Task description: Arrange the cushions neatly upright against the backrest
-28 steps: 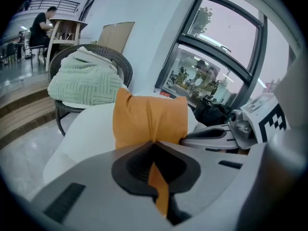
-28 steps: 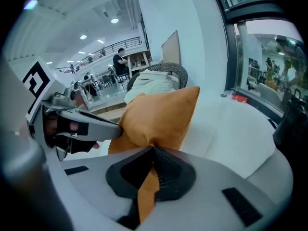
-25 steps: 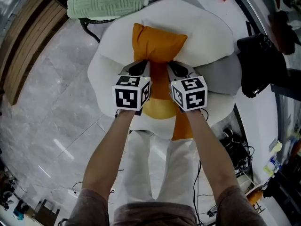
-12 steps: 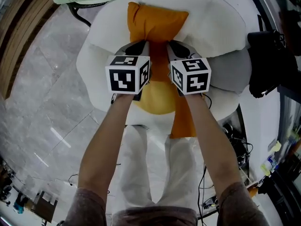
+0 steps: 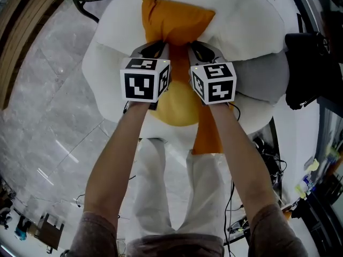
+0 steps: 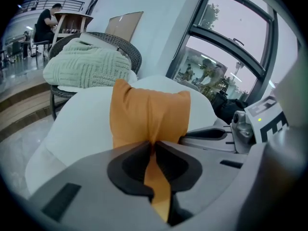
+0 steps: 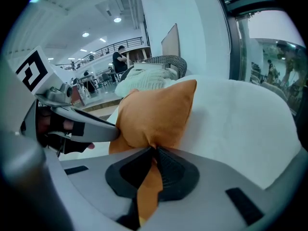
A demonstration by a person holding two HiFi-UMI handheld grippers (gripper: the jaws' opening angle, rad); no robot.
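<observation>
An orange cushion [image 5: 174, 19] stands upright against the white backrest [image 5: 244, 20] of a round chair. My left gripper [image 5: 158, 48] pinches the cushion's lower left edge. Its jaws have just been opening a little, and the orange fabric [image 6: 149, 114] is still pressed between the pads at the left gripper's tips [image 6: 153, 146]. My right gripper [image 5: 194, 48] is shut on the lower right edge, with fabric [image 7: 156, 112] caught in the right gripper's tips [image 7: 154, 150]. A yellow cushion [image 5: 179, 108] lies on the seat under both grippers.
A grey cushion [image 5: 260, 82] lies on the seat's right side, and an orange cloth [image 5: 206, 135] hangs over the front edge. A black bag [image 5: 311, 63] sits to the right. A green blanket [image 6: 84, 66] rests on a wicker chair behind. Cables [image 5: 268, 159] trail on the floor.
Both grippers have moved toward the backrest and down, carrying the orange cushion with them. The cushion now sits closer against the backrest.
</observation>
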